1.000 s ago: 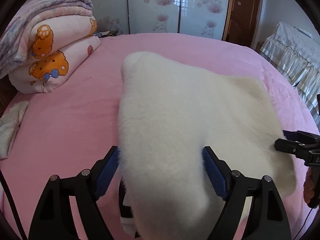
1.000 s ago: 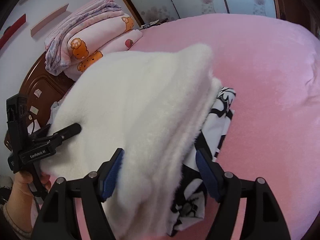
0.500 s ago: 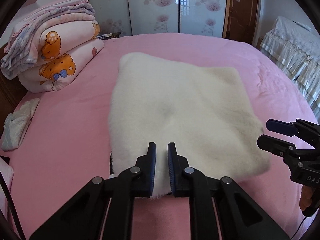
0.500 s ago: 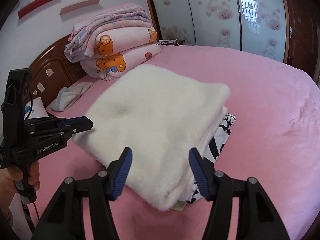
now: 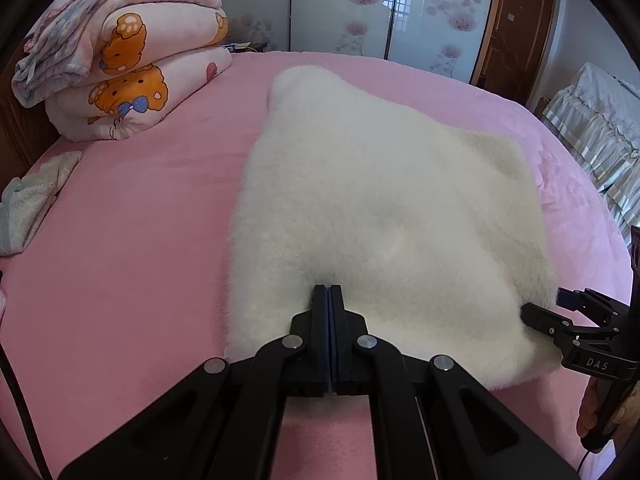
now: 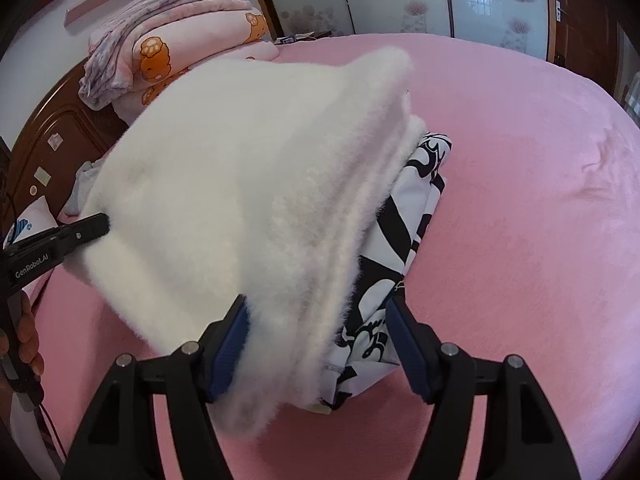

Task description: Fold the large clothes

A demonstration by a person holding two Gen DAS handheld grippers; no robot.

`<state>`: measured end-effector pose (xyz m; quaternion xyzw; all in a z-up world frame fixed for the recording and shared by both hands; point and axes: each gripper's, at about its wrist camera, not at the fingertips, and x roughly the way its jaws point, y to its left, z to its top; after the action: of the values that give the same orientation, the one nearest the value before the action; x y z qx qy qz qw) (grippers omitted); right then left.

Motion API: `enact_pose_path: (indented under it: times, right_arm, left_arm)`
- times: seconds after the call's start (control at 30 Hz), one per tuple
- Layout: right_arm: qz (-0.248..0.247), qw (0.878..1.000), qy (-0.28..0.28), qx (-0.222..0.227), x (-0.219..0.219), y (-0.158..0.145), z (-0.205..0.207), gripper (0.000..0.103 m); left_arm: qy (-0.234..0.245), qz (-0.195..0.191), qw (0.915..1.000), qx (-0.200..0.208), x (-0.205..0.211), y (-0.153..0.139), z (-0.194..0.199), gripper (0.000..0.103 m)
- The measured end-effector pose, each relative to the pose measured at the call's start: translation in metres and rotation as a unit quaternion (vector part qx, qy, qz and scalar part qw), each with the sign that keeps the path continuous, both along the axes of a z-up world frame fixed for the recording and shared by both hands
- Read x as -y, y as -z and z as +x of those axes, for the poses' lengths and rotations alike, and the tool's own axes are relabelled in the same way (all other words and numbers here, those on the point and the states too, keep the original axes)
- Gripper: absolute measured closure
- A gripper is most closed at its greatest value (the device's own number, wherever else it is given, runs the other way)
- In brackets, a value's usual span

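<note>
A folded white fleece garment (image 5: 384,216) with a black-and-white patterned lining (image 6: 404,248) lies on the pink bed (image 5: 132,248). My left gripper (image 5: 329,292) is shut, its tips pressed against the fleece at its near edge; nothing shows between the pads. It also shows in the right wrist view (image 6: 86,232), touching the fleece's left edge. My right gripper (image 6: 316,340) is open, its jaws standing around the garment's near corner, fleece and lining between them. In the left wrist view the right gripper (image 5: 548,308) sits at the garment's right corner.
A stack of folded pink quilts (image 5: 128,64) lies at the bed's far left. A small pale cloth (image 5: 28,204) lies at the left edge. A wooden headboard (image 6: 52,140) stands left. Sliding doors (image 5: 368,4) and a covered piece of furniture (image 5: 596,128) stand beyond the bed.
My left gripper closed and has now moved forward against the fleece's near edge. My right gripper, which had pulled back, has moved in around the garment's corner again.
</note>
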<state>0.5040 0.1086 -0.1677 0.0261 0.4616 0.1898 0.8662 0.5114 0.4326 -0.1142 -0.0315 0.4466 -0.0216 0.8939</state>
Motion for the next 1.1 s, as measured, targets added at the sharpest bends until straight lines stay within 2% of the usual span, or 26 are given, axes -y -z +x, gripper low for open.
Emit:
enact_pose_path:
  times: [0.1, 0.17, 0.27, 0.33, 0.37, 0.6, 0.67, 0.83, 0.97, 1.03, 1.1]
  right_arm:
    - [0.008, 1.0, 0.005, 0.0, 0.003, -0.008, -0.008, 0.036]
    - [0.02, 1.0, 0.007, -0.008, 0.009, -0.016, -0.015, 0.036]
    - [0.023, 1.0, 0.003, -0.006, 0.017, -0.033, -0.031, 0.036]
    - [0.014, 1.0, 0.0, 0.002, 0.023, -0.048, -0.047, 0.036]
    - [0.014, 1.0, 0.0, 0.002, 0.027, -0.057, -0.055, 0.036]
    - [0.025, 0.999, 0.002, 0.03, 0.062, -0.13, -0.124, 0.036]
    - [0.016, 0.999, 0.002, 0.036, 0.071, -0.153, -0.146, 0.036]
    - [-0.021, 0.998, 0.006, 0.057, 0.093, -0.204, -0.204, 0.035]
    - [-0.039, 0.996, 0.019, 0.074, 0.119, -0.231, -0.247, 0.035]
    - [-0.044, 0.995, 0.031, 0.08, 0.134, -0.237, -0.268, 0.035]
    - [-0.054, 0.994, 0.048, 0.082, 0.147, -0.24, -0.286, 0.035]
  left_arm:
    - [-0.004, -0.005, 1.0, 0.004, 0.003, -0.006, -0.007, 0.102]
    - [-0.004, -0.007, 0.9999, 0.006, 0.006, -0.012, -0.013, 0.097]
    - [-0.007, -0.015, 0.9998, 0.01, 0.012, -0.026, -0.03, 0.076]
    - [-0.01, -0.023, 0.9996, 0.011, 0.018, -0.038, -0.047, 0.043]
    - [-0.013, -0.026, 0.9995, 0.014, 0.022, -0.046, -0.057, 0.039]
    - [0.012, -0.05, 0.9985, 0.017, 0.056, -0.103, -0.123, 0.037]
    - [0.019, -0.049, 0.9985, 0.017, 0.069, -0.12, -0.143, 0.036]
    - [0.038, -0.039, 0.9978, 0.037, 0.109, -0.162, -0.2, 0.026]
    - [0.067, -0.041, 0.996, 0.042, 0.142, -0.186, -0.239, 0.024]
    - [0.075, -0.039, 0.9956, 0.041, 0.16, -0.193, -0.26, 0.017]
    - [0.074, -0.035, 0.9955, 0.047, 0.176, -0.2, -0.281, 0.017]
